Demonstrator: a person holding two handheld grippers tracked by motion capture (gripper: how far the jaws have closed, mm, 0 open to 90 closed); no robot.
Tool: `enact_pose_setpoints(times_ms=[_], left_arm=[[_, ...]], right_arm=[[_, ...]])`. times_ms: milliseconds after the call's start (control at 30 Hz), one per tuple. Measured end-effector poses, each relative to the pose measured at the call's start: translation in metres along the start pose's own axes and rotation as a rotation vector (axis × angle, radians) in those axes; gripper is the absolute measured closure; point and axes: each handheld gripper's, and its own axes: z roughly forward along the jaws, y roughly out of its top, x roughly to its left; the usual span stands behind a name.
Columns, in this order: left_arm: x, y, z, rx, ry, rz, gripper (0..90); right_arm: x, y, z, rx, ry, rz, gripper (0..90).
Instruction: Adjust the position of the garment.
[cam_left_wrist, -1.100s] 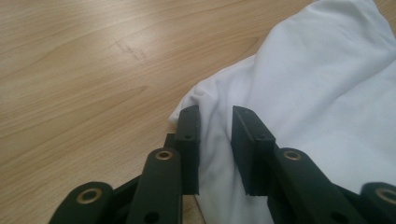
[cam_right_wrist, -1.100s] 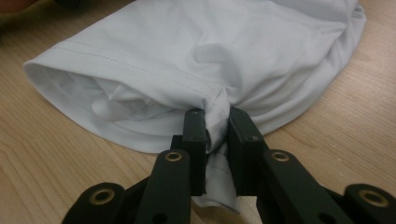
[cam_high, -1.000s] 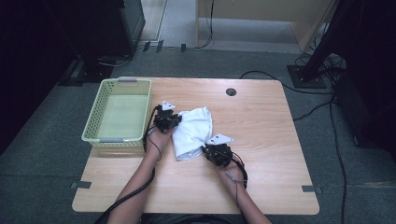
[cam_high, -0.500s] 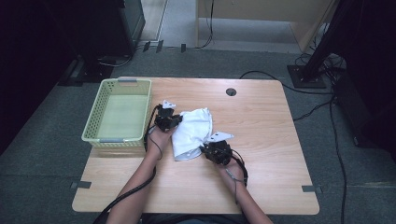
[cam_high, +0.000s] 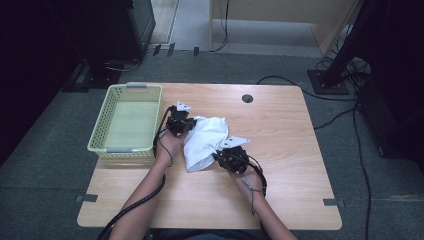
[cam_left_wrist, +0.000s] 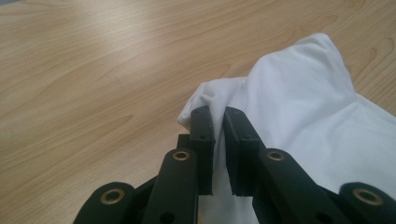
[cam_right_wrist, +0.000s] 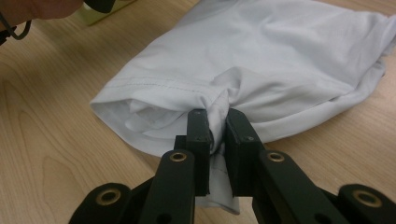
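Where high view looks down, white garment (cam_high: 205, 142) lies mid-worktop (cam_high: 280, 130) beside green basket (cam_high: 125, 120), between L tongs (cam_high: 186, 124) and R tongs (cam_high: 220, 156). L gripper view: tongs (cam_left_wrist: 218, 122) clamp cloth (cam_left_wrist: 299, 107) edge. R gripper view: tongs (cam_right_wrist: 218, 125) pinch bunched fabric (cam_right_wrist: 261, 60).

You've got a light wooden table (cam_high: 280, 150) with rounded corners and a small dark grommet hole (cam_high: 247, 98) near its far edge. On it, a pale green mesh basket (cam_high: 100, 132) sits at the left side, and a crumpled white cloth (cam_high: 205, 142) lies just beside it, near the middle
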Motion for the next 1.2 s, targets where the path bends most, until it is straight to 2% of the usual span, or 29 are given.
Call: enact_pose_setpoints(times_ms=[667,933,1200], left_arm=[[0.009,0.023,-0.031,-0.015,0.003,0.017,84.5],[0.013,0.03,-0.039,-0.006,0.002,0.016,84.6],[0.019,0.041,-0.05,-0.009,0.004,0.021,84.5]], right_arm=[[0.012,0.036,-0.009,-0.019,0.016,-0.056,82.5],[0.014,0.046,-0.014,-0.026,0.027,-0.052,82.5],[0.02,0.061,-0.019,-0.038,0.03,-0.074,82.5]])
